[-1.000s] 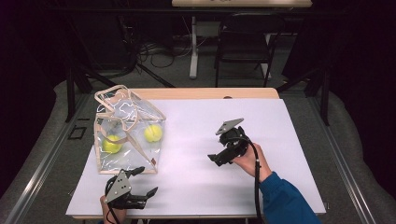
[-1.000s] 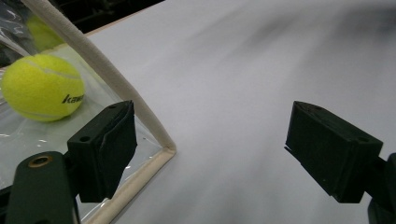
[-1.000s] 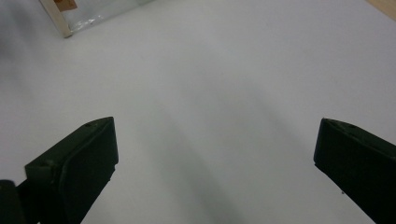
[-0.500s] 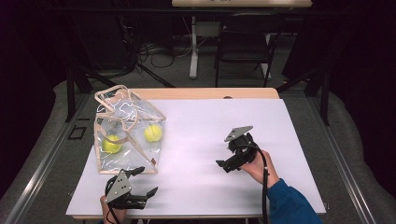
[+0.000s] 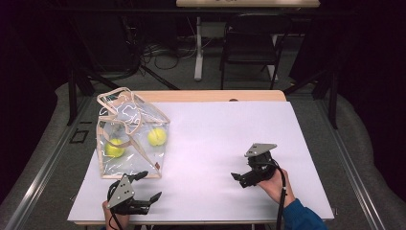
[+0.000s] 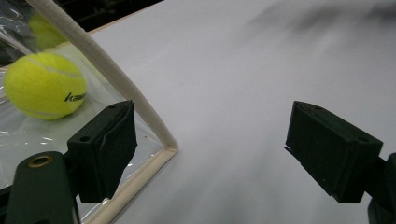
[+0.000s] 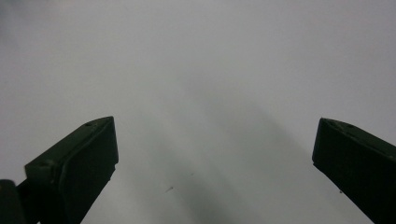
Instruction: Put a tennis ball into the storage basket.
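Clear plastic bag [image 5: 130,136] with two tennis balls [image 5: 157,136] is being approached at far left by the nearer, wide-open left gripper [image 5: 146,186], just beyond its jaws; right gripper [image 5: 239,177], open and empty, is being held well apart.

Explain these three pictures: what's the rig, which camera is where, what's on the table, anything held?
There is no robot arm. A person holds a two-jaw hand tool in each hand at a table covered in white.

The high view looks down from above the person's side. It shows the left tool near the table's front edge and the right tool further right.

The other two pictures come from cameras riding on each tool, looking along its black jaws.

On the table stands a clear bag with cream edging, holding two tennis balls. The left tool sits by the bag's corner.

Both tools are open and hold nothing; the right tool faces bare white surface.
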The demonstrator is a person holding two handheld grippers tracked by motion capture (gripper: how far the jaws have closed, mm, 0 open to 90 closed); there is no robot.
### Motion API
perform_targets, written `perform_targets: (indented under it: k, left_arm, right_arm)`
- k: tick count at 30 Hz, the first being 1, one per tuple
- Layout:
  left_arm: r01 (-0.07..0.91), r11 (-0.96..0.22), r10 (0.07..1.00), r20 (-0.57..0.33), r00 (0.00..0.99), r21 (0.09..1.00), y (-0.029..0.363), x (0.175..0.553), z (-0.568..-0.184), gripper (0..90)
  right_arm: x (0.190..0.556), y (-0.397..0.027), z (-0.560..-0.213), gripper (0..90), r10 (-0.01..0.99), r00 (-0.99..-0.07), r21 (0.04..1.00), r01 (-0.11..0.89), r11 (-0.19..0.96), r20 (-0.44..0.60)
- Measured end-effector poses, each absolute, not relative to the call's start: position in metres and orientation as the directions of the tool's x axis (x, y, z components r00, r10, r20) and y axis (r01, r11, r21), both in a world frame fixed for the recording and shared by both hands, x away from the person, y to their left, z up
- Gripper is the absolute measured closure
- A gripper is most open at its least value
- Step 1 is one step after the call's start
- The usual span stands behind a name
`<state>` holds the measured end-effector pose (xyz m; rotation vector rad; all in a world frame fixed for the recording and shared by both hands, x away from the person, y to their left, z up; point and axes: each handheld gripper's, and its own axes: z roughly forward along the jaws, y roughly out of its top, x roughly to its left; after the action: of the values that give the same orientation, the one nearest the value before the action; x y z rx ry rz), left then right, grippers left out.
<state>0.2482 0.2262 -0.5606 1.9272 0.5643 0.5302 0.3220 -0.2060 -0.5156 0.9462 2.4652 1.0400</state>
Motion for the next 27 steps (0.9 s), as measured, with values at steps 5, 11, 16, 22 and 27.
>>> perform_targets:
  k: [5,11,16,22,27]
  left_arm:
    - [0.153,-0.379,0.597,0.114,0.794,0.913,0.226,0.248,-0.560,15.9]
    - [0.154,-0.379,0.598,0.115,0.793,0.913,0.226,0.248,-0.561,15.9]
    - [0.154,-0.376,0.601,0.115,0.791,0.914,0.226,0.249,-0.561,15.9]
    - [0.155,-0.380,0.601,0.116,0.791,0.912,0.226,0.249,-0.561,15.9]
    - [0.157,-0.386,0.599,0.117,0.792,0.909,0.226,0.249,-0.561,15.9]
  right_arm:
    - [0.314,-0.216,-0.528,0.0,0.694,-0.720,0.725,0.473,0.500,-0.009]
    - [0.303,-0.226,-0.539,0.0,0.711,-0.703,0.735,0.484,0.475,0.003]
    - [0.293,-0.231,-0.545,0.0,0.721,-0.693,0.739,0.488,0.466,0.003]
    - [0.285,-0.237,-0.547,0.0,0.731,-0.682,0.761,0.475,0.442,0.002]
    - [0.276,-0.243,-0.548,0.0,0.750,-0.662,0.785,0.465,0.410,0.000]
